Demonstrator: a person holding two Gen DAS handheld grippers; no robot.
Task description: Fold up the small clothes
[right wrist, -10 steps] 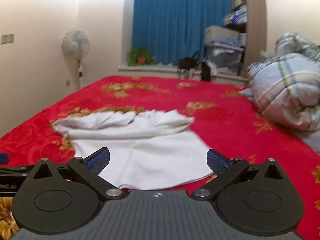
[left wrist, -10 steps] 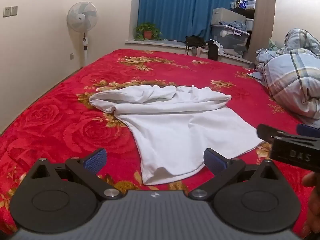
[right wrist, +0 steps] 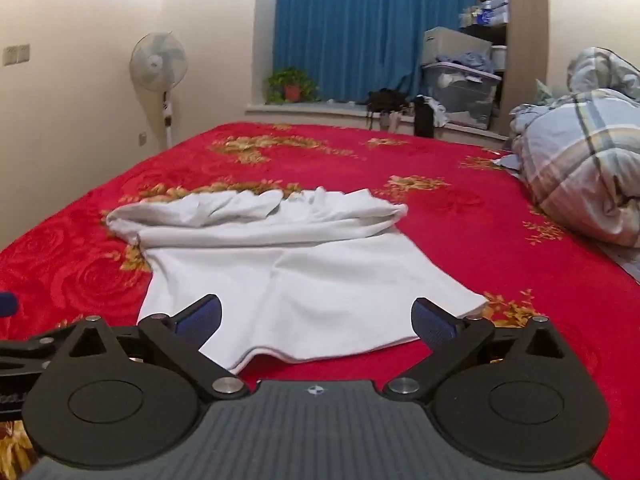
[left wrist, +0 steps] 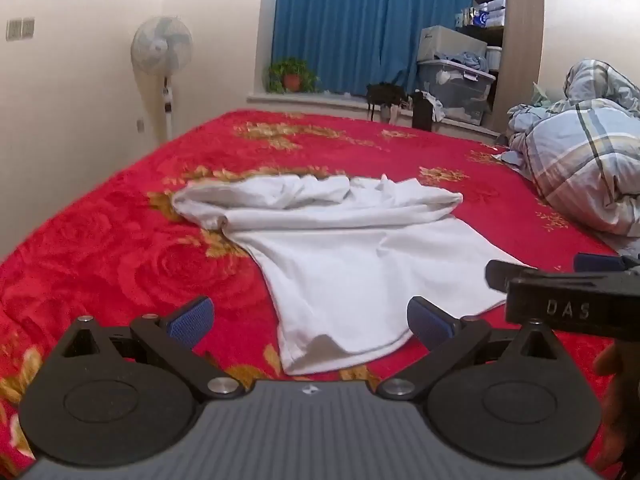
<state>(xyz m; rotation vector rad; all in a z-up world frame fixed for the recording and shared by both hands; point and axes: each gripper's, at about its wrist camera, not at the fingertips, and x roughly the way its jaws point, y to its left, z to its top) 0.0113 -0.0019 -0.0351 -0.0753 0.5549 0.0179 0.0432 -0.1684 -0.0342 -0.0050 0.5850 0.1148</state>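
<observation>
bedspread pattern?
Red bedspread with gold floral motifs and tonal roses; shows best in the right wrist view.

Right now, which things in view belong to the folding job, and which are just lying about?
For the job:
- white garment, spread on the red bedspread
- left gripper, open
- right gripper, open

Just lying about:
- plaid quilt
- standing fan
- potted plant
- storage bin
- blue curtain

White garment (left wrist: 352, 256), lower part flat on red bedspread (left wrist: 120, 248), far end bunched
</observation>
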